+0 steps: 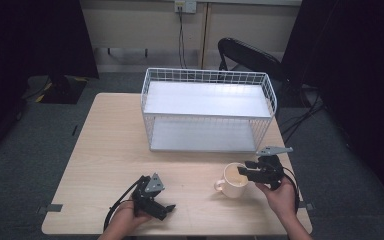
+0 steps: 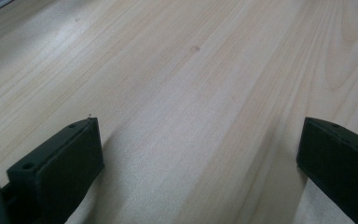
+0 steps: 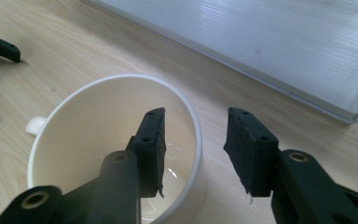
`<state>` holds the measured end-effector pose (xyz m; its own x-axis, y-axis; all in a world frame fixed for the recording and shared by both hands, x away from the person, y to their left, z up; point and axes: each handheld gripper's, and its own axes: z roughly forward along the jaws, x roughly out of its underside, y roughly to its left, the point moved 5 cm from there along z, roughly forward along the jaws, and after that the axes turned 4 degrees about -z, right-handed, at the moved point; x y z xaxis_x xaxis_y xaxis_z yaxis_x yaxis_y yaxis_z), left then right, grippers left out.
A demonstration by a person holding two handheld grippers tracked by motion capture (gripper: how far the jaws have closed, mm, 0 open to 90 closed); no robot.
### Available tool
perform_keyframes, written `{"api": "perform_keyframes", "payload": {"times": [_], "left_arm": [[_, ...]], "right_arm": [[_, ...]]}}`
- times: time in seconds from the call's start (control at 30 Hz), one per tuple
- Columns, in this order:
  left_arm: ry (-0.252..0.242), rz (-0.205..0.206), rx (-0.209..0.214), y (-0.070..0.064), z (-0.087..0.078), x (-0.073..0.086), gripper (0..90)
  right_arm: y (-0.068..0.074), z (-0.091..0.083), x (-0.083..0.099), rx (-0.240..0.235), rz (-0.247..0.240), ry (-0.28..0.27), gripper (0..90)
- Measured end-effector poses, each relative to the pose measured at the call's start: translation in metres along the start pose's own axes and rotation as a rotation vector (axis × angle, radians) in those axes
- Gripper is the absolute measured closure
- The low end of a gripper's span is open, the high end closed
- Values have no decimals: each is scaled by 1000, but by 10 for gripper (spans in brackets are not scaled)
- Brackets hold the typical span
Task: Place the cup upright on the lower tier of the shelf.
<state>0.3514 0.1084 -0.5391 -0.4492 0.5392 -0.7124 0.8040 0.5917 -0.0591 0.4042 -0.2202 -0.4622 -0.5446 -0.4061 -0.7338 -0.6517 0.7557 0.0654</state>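
Here the right gripper (image 3: pixel 193 149) has its jaws apart and astride the rim of a cream-coloured ceramic mug (image 3: pixel 88 126): one jaw hangs inside the bowl, the other outside the wall, and a gap shows between each pad and the rim, so the mug is not pinched. In the high view that right gripper (image 1: pixel 250 172) sits at the mug's (image 1: pixel 232 182) right side, held by the person's right hand (image 1: pixel 280 197), and the mug stands upright near the front right corner of the pale wooden surface (image 1: pixel 110 145), its small handle turned to the left.

The left gripper (image 2: pixel 198 158) has its jaws wide apart with bare wood between them, low over the surface. From above, the left gripper (image 1: pixel 155 200) lies near the front edge, left of centre, well apart from the mug, with the left hand (image 1: pixel 130 220) behind it.

A white wire-mesh two-shelf rack (image 1: pixel 207 107) stands toward the back edge of the surface, its lower shelf facing the mug.
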Motion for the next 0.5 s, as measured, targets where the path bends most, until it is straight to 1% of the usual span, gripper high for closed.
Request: {"api": "perform_keyframes", "payload": {"times": [0.07,0.37,0.5], "left_arm": [[0,0,0,0,0,0,0],[0,0,0,0,0,0,0],[0,0,0,0,0,0,0]], "right_arm": [[1,1,1,2,-5,5,610],[2,7,7,16,-18,41,678],[4,8,7,23,-25,44,718]]}}
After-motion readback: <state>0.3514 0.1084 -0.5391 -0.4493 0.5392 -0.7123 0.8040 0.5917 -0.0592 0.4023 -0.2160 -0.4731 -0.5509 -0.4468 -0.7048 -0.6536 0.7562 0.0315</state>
